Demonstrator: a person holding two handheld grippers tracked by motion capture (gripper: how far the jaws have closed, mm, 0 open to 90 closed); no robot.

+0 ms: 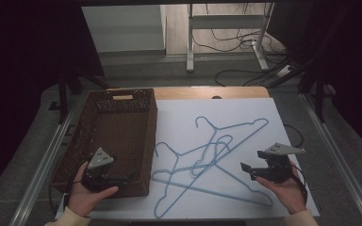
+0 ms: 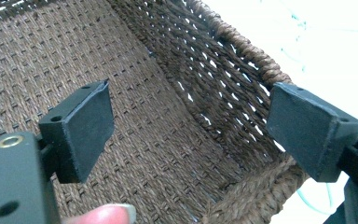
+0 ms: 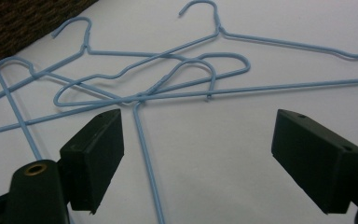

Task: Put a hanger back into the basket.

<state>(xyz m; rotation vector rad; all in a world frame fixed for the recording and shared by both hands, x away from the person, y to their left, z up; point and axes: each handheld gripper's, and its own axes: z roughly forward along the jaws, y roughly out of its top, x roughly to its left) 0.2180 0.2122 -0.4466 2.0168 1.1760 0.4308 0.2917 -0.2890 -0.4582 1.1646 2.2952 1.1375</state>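
Here, left gripper point(image 1: 131, 176): jaws spread wide, holding nothing, over the near end of the wicker basket point(image 1: 118, 123).
Right gripper point(image 1: 245, 169): released, empty, just right of the hangers.
Blue wire hangers point(image 1: 207, 155): tangled heap on the white table point(image 1: 245, 108), beside the basket.

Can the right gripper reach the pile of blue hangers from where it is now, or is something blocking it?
Probably yes. The right gripper has its jaws open and points at the blue hangers, which lie tangled on the white board just in front of it. Nothing stands between them; the basket is off to the side.
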